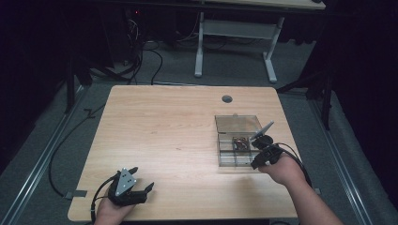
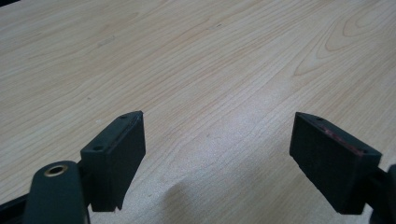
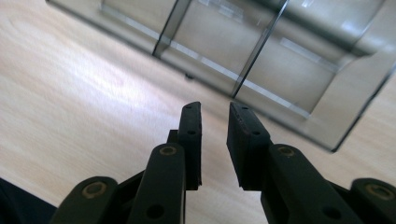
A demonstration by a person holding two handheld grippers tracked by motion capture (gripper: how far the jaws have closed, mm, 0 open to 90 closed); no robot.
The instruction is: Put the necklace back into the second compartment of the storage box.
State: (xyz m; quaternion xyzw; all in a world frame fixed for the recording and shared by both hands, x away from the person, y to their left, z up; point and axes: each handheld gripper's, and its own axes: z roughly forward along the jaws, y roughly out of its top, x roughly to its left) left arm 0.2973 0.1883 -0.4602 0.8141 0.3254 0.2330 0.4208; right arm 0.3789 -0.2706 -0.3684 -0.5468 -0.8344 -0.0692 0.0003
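The wooden table (image 1: 178,136) takes up the middle of the high view. At its right of centre sits a clear plastic compartment box (image 1: 237,140), its long axis running from the lower frame toward the upper, with the open lid (image 1: 237,124) at the far end. A small dark, reddish item (image 1: 241,143) lies in one middle compartment; what it is cannot be told. The right gripper (image 1: 263,149) sits at the box's right edge, jaws narrowly parted, nothing between them. The left gripper (image 1: 127,187), lower left, rests with jaws wide apart and empty.
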